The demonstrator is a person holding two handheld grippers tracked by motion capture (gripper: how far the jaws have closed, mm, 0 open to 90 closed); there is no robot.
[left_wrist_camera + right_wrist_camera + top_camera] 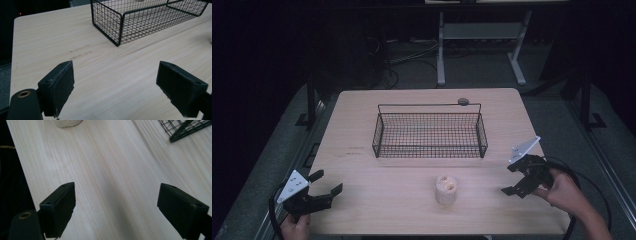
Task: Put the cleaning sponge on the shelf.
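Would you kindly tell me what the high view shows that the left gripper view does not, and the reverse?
High view: the pale cylindrical object standing upright in front of the basket, the right gripper open, and the floor. Left gripper view: faint scuff marks on the wood, seen close. Both: the wire basket, the table and the open left gripper.

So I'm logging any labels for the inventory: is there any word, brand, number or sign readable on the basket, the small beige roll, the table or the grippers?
None can be read.
Wire basket: bare black mesh, no tag.
Beige roll: no print visible.
Table: a few faint dark marks on the wood, not letters.
Left gripper and right gripper: plain grey plates and black jaws, no lettering.
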